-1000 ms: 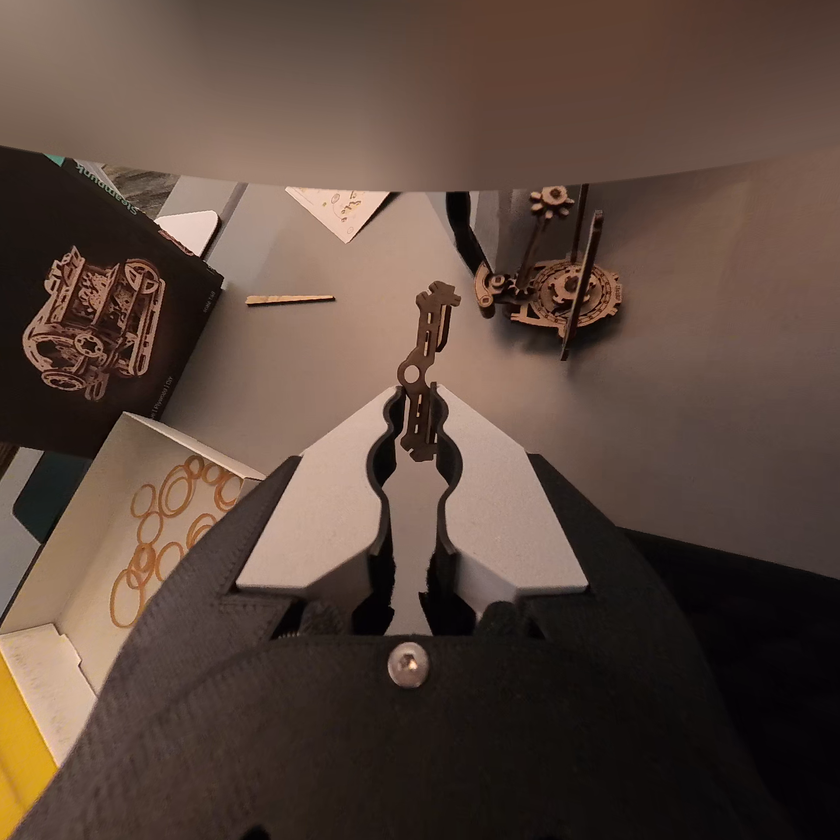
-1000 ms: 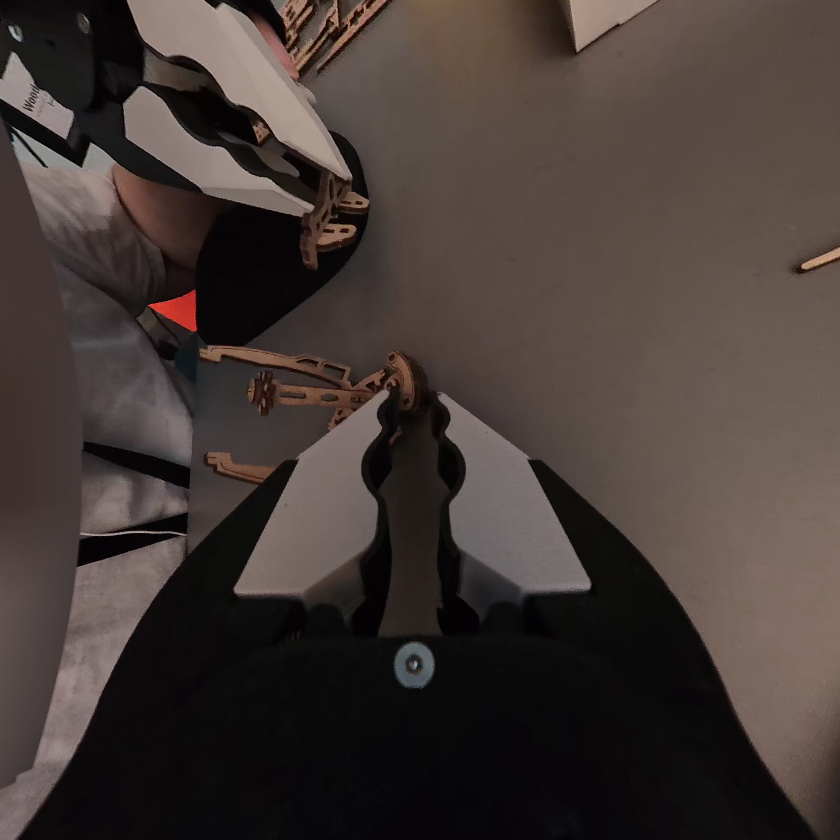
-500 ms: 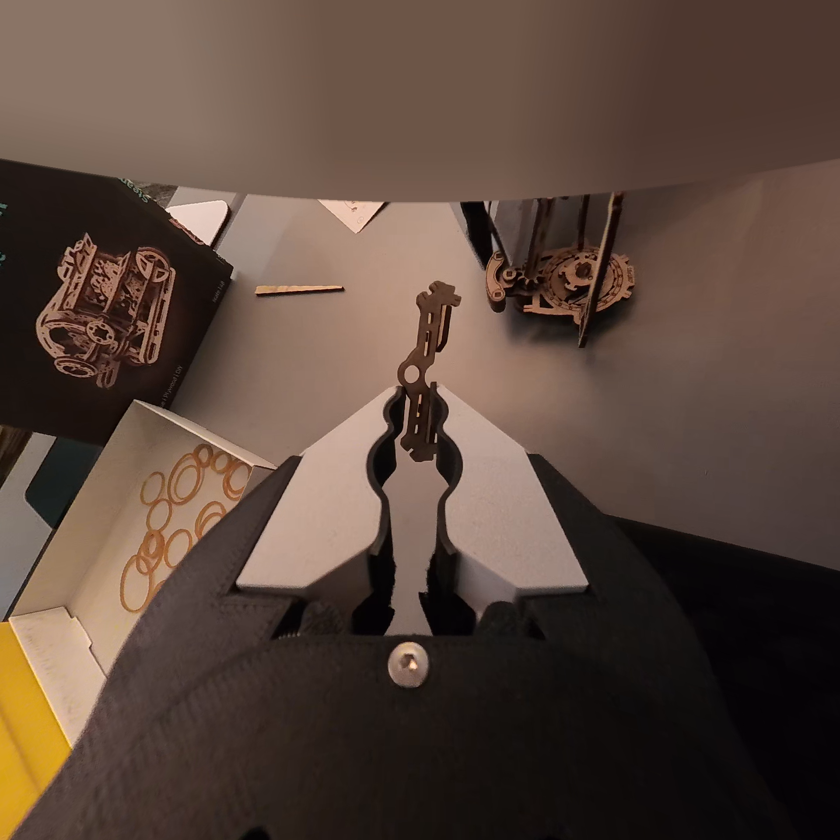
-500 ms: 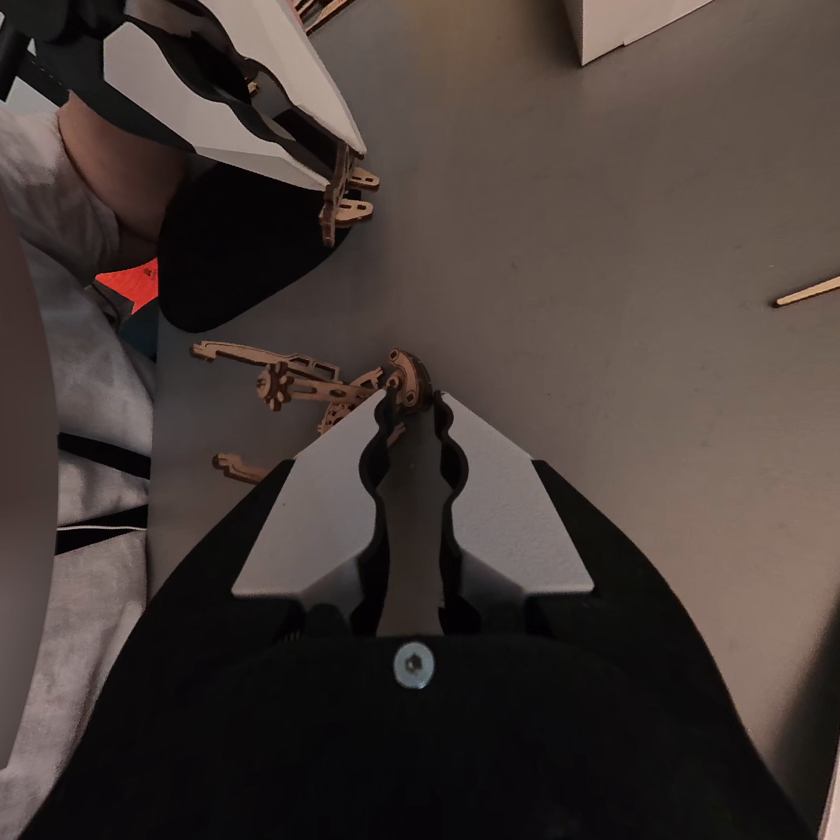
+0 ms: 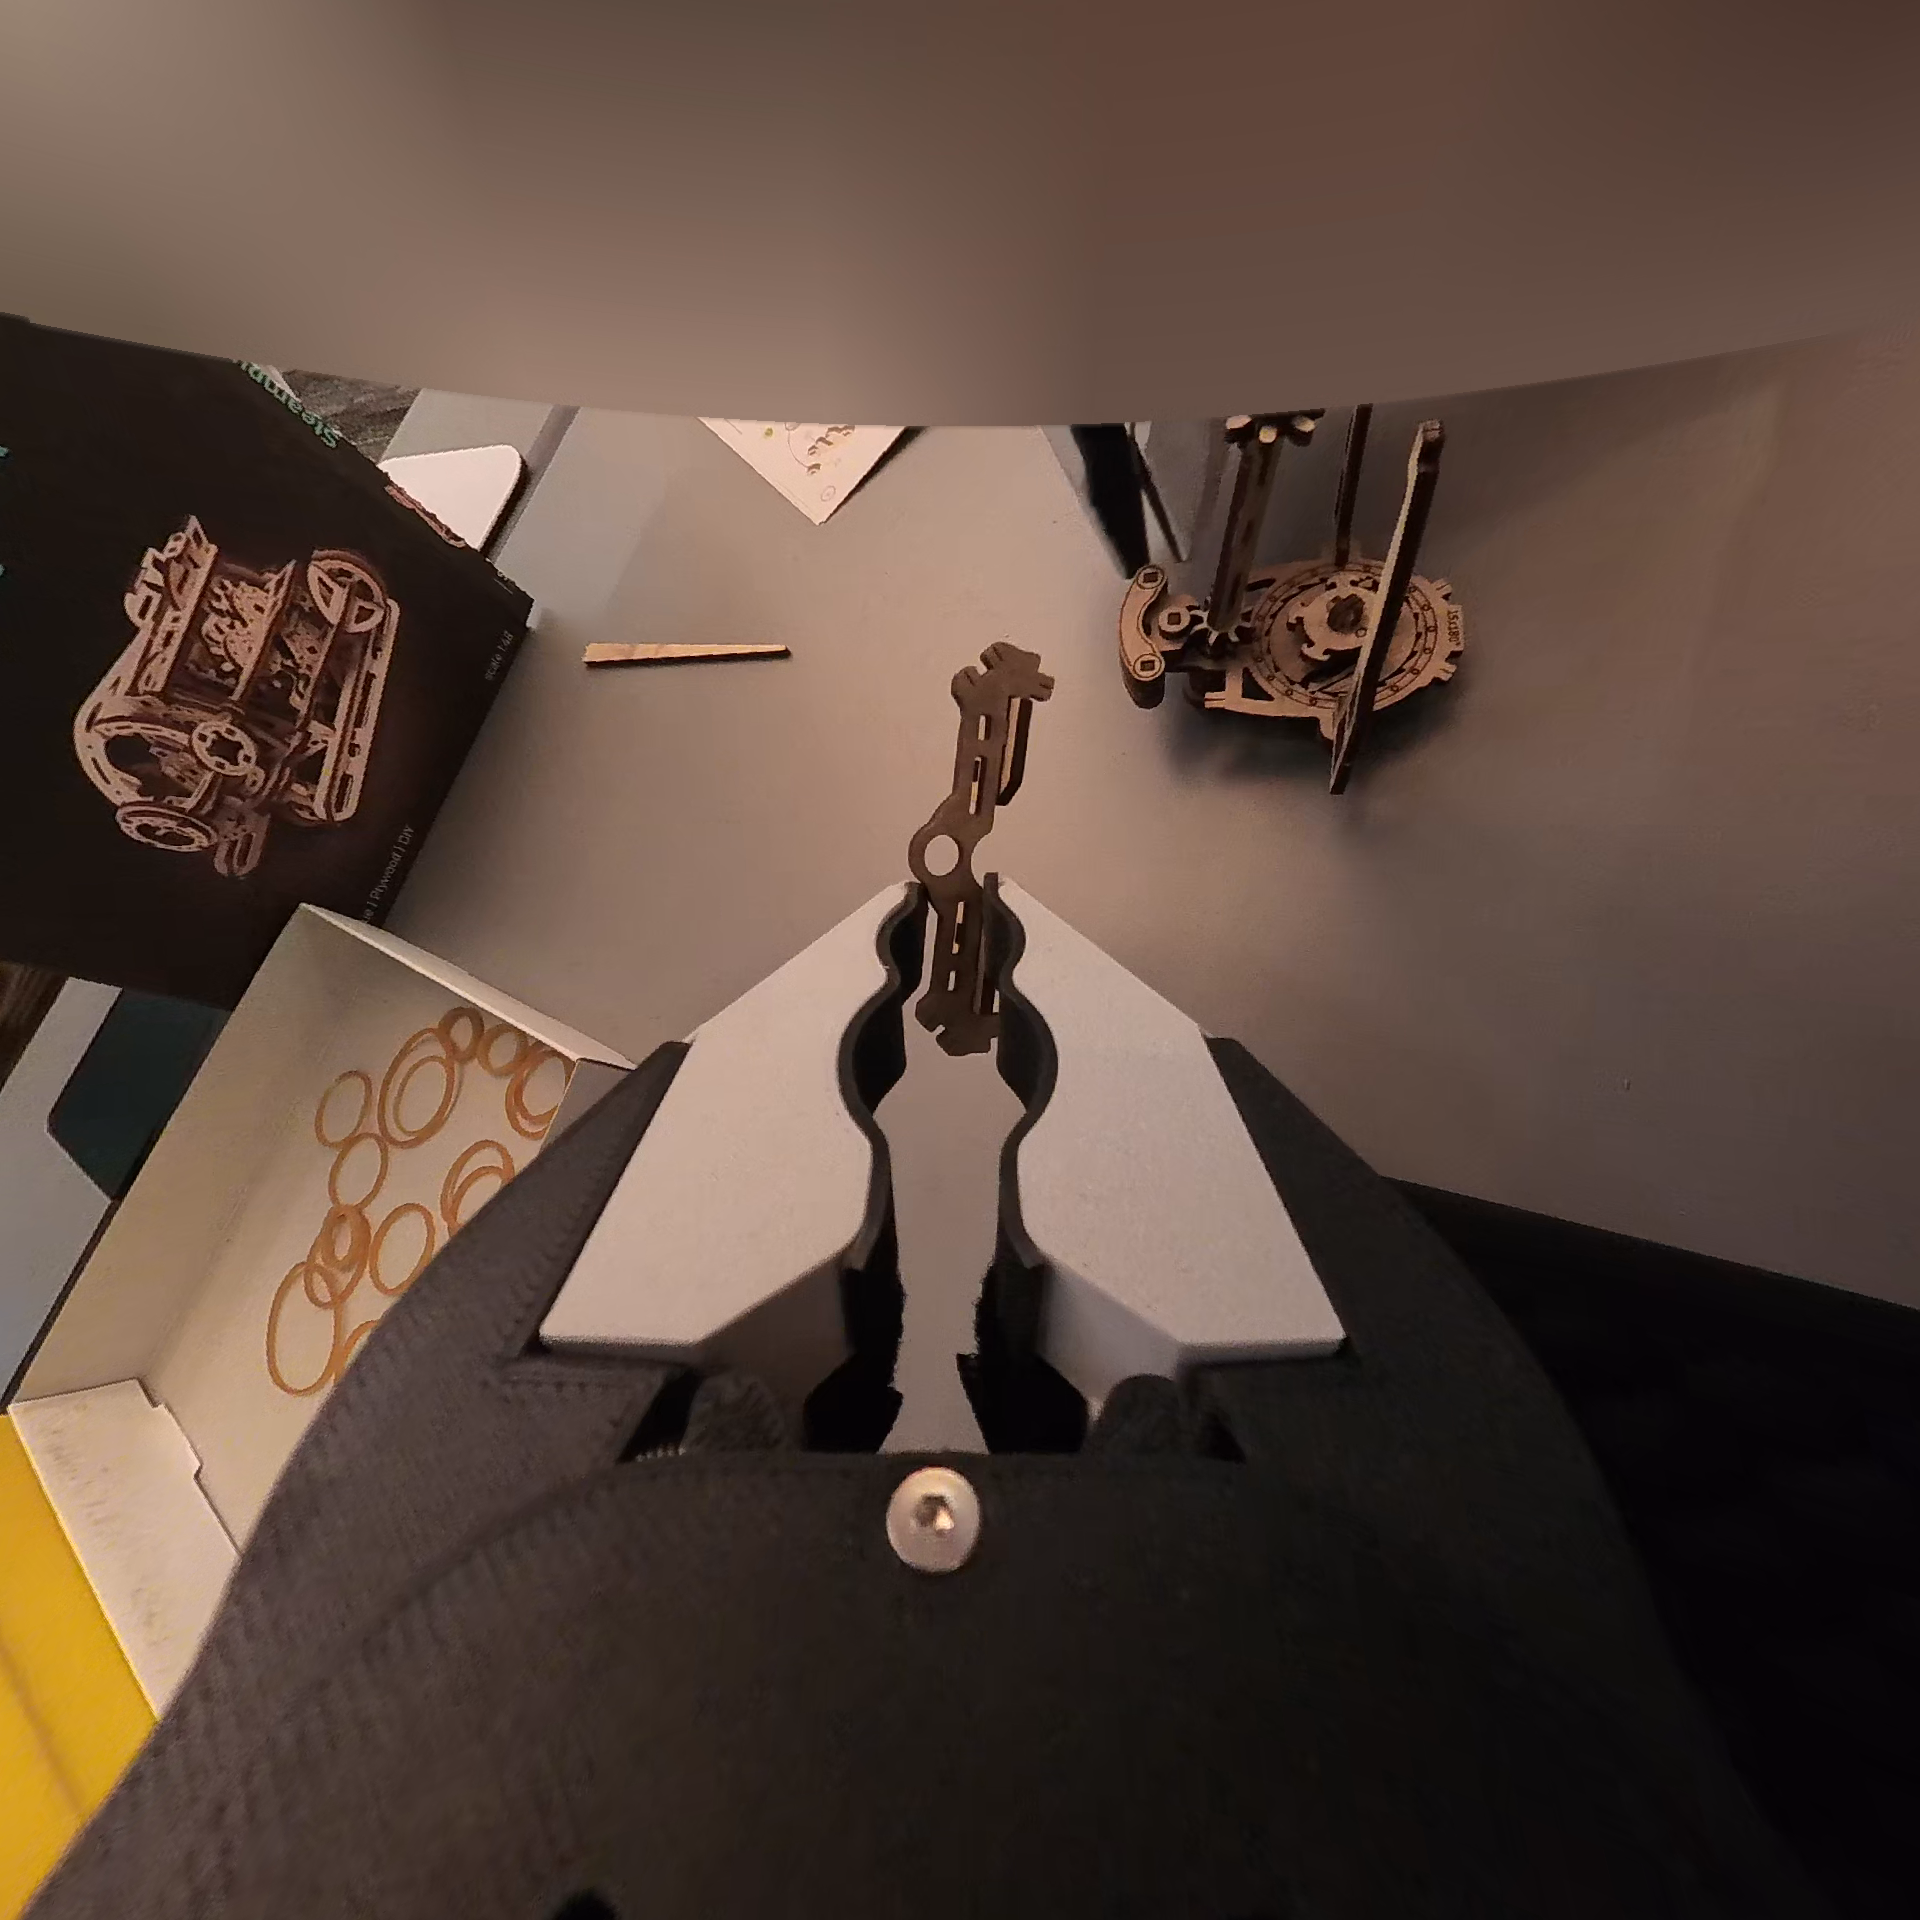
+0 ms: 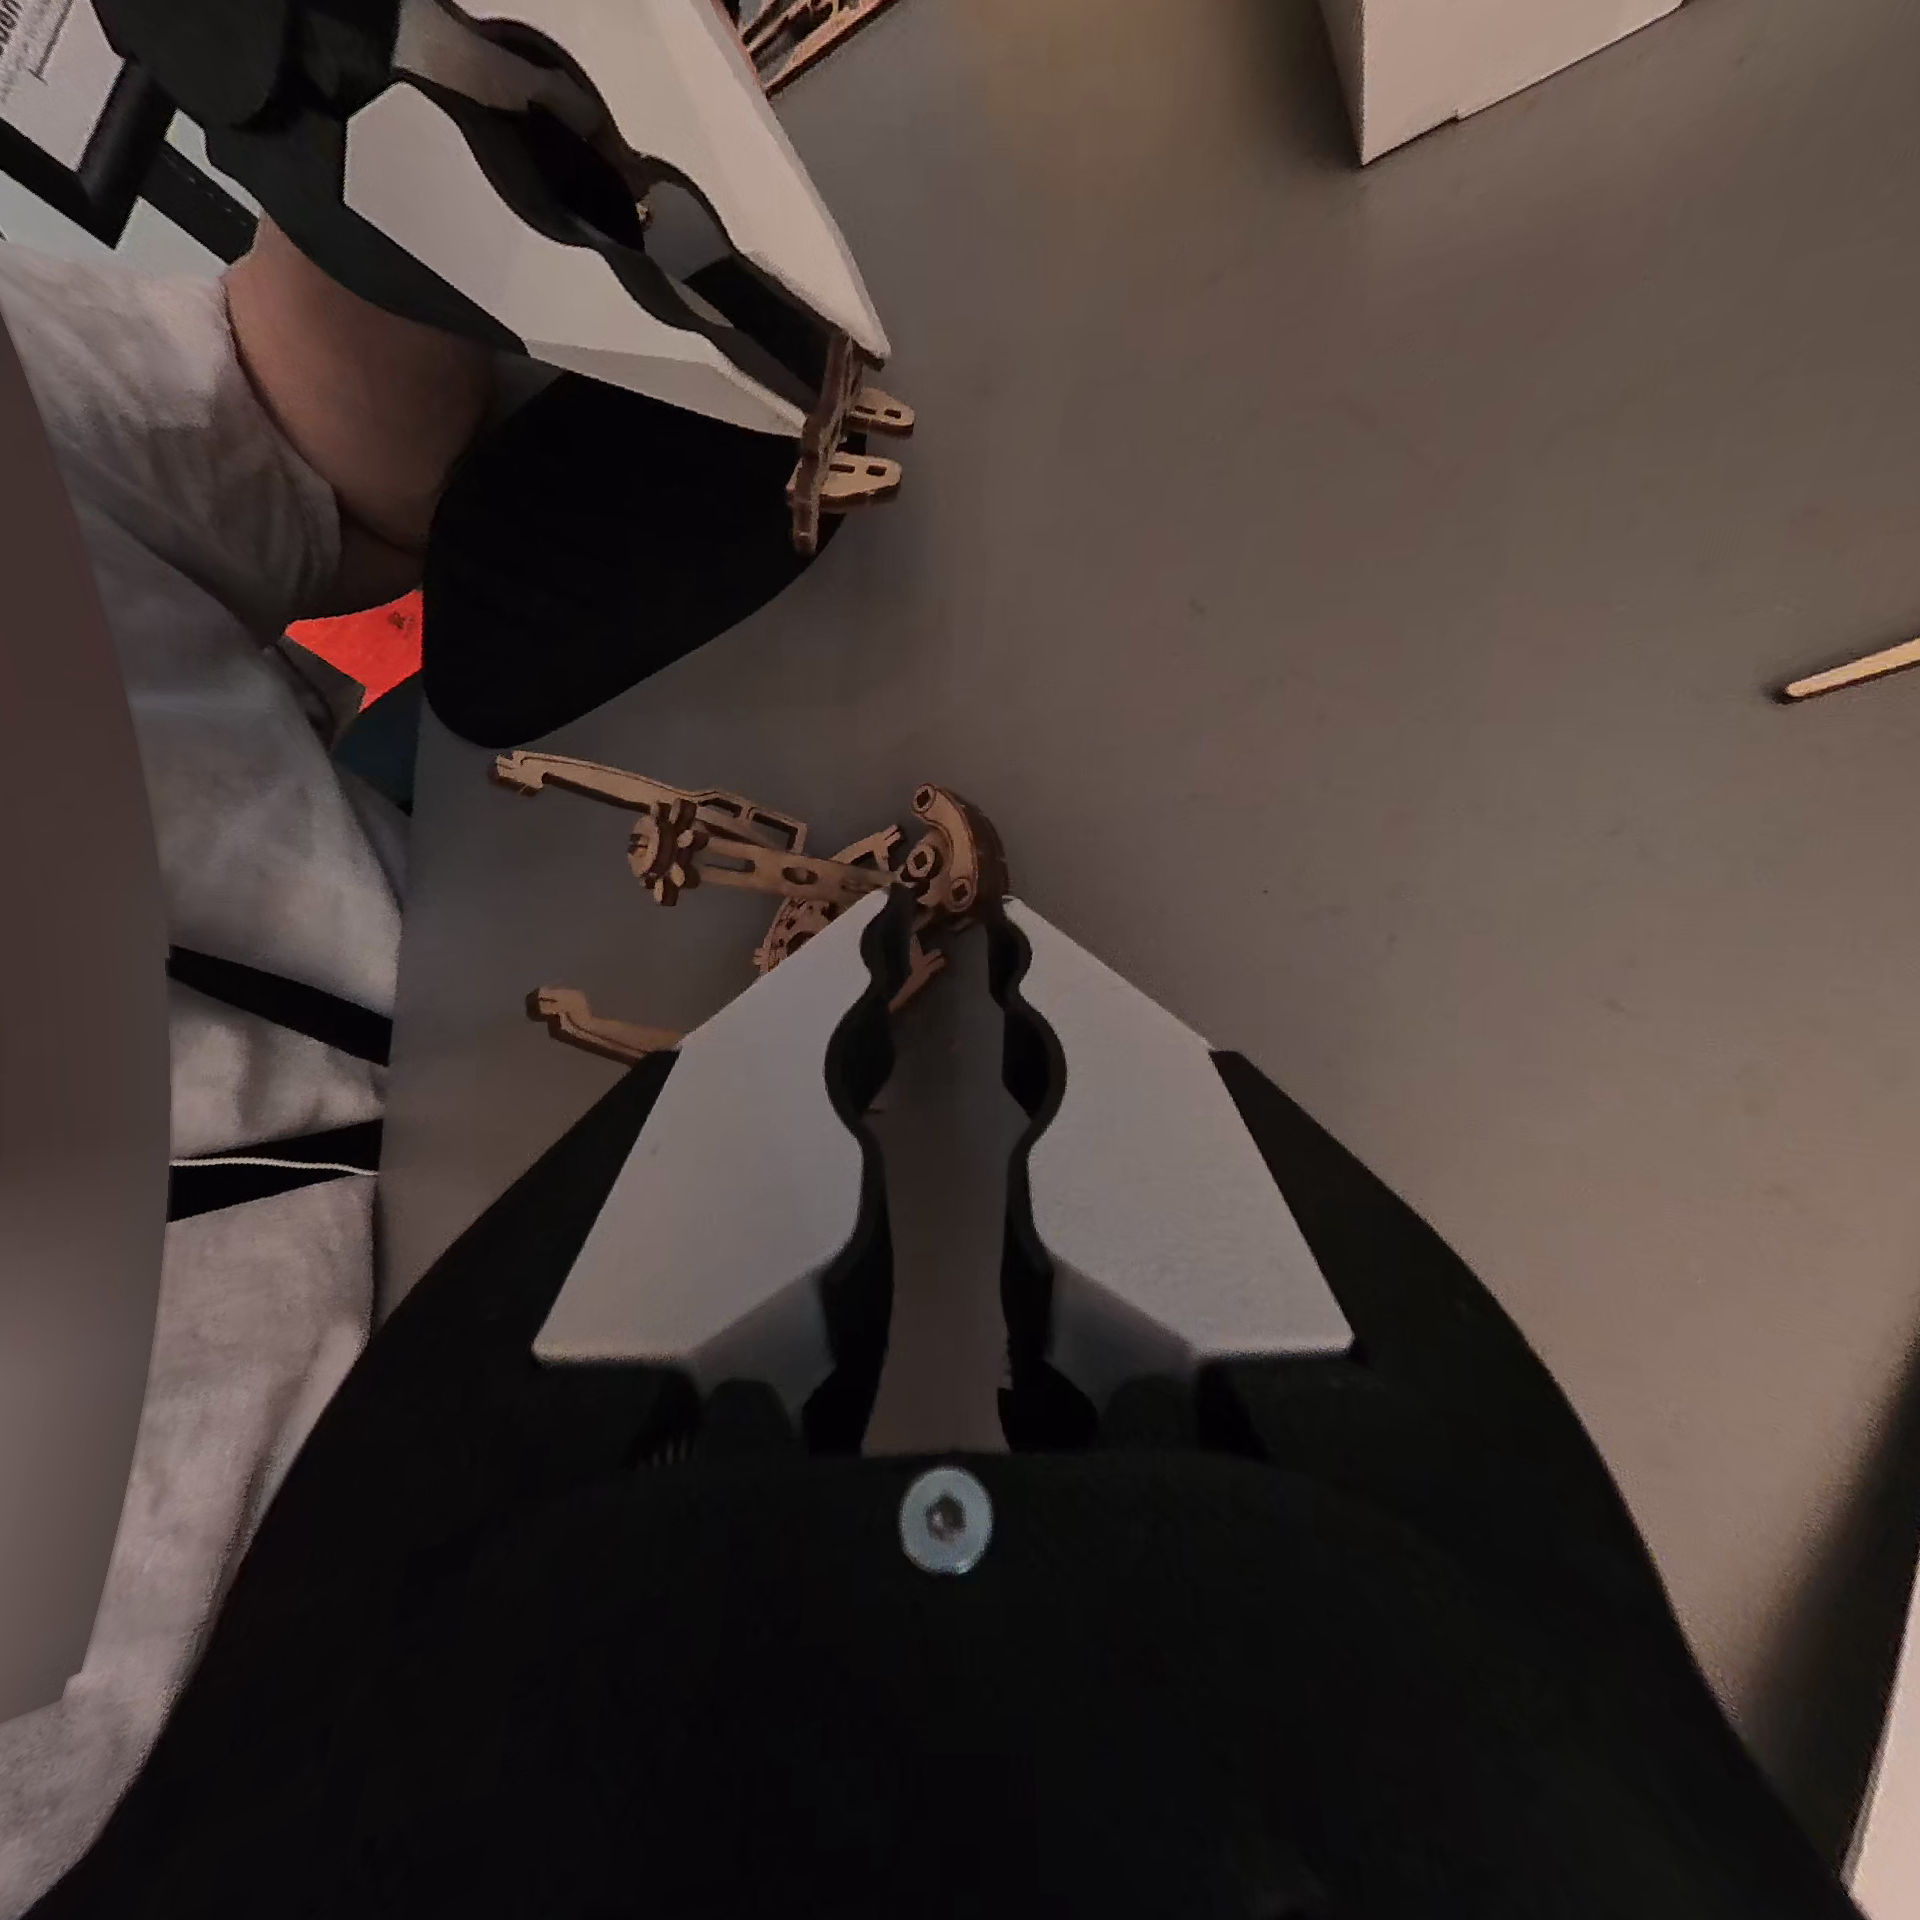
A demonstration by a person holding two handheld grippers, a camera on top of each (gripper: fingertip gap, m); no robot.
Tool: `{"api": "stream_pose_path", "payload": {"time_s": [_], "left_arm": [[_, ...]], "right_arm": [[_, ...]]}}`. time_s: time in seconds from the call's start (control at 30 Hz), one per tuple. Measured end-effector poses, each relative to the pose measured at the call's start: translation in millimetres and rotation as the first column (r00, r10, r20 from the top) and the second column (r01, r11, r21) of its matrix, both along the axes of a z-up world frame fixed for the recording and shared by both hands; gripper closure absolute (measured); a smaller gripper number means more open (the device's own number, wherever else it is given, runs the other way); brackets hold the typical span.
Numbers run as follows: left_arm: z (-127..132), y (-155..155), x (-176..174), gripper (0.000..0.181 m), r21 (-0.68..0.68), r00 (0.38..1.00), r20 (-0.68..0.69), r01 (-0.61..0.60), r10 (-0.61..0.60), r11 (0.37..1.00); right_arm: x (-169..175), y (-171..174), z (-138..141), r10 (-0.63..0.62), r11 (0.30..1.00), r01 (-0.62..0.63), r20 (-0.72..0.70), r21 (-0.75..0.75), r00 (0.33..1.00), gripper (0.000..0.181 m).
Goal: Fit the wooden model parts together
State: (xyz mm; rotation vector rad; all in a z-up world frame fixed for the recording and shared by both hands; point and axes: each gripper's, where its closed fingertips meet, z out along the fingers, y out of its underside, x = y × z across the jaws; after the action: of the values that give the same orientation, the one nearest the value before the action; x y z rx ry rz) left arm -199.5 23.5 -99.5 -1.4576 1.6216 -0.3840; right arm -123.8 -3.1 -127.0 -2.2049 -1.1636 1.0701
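My left gripper point(image 5: 951, 883) is shut on a flat slotted wooden part point(image 5: 971, 831) that sticks out past its fingertips above the grey table point(image 5: 1558, 935). The partly built wooden gear assembly point(image 5: 1299, 644) stands upright to the far right of it, apart from the part. In the right wrist view my right gripper point(image 6: 951, 904) is shut on that assembly point(image 6: 940, 847) at its rounded end. The left gripper point(image 6: 831, 384) comes in from the upper left with its part point(image 6: 831, 457), a short way above the assembly.
A black model box point(image 5: 208, 675) and an open white box of rubber bands point(image 5: 395, 1143) lie to the left. A loose wooden wedge point(image 5: 686, 652) lies on the table, with a paper sheet point(image 5: 810, 468) behind it. The person's sleeve point(image 6: 208, 416) is at the table's near edge.
The left gripper with its part has drifted slightly toward the assembly. The assembly now stands a little more upright in the right gripper. Both grips are unchanged.
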Motion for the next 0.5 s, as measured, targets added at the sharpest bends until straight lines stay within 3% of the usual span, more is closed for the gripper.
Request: {"api": "stream_pose_path", "payload": {"time_s": [0.33, 0.5], "left_arm": [[-1.2, 0.7, -0.3, 0.173, -0.002, 1.0, -0.003, -0.003, 0.003, 1.0], [-6.3, -0.4, 6.7, 0.173, -0.032, 1.0, -0.02, 0.003, -0.004, 0.999]], "right_arm": [[2.9, -0.4, -3.8, 0.014, 0.999, -0.016, 0.046, 0.038, 0.999, 0.166], [6.7, 15.3, 21.4, -0.013, 0.99, 0.02, -0.054, 0.136, 0.998, 0.163]]}}
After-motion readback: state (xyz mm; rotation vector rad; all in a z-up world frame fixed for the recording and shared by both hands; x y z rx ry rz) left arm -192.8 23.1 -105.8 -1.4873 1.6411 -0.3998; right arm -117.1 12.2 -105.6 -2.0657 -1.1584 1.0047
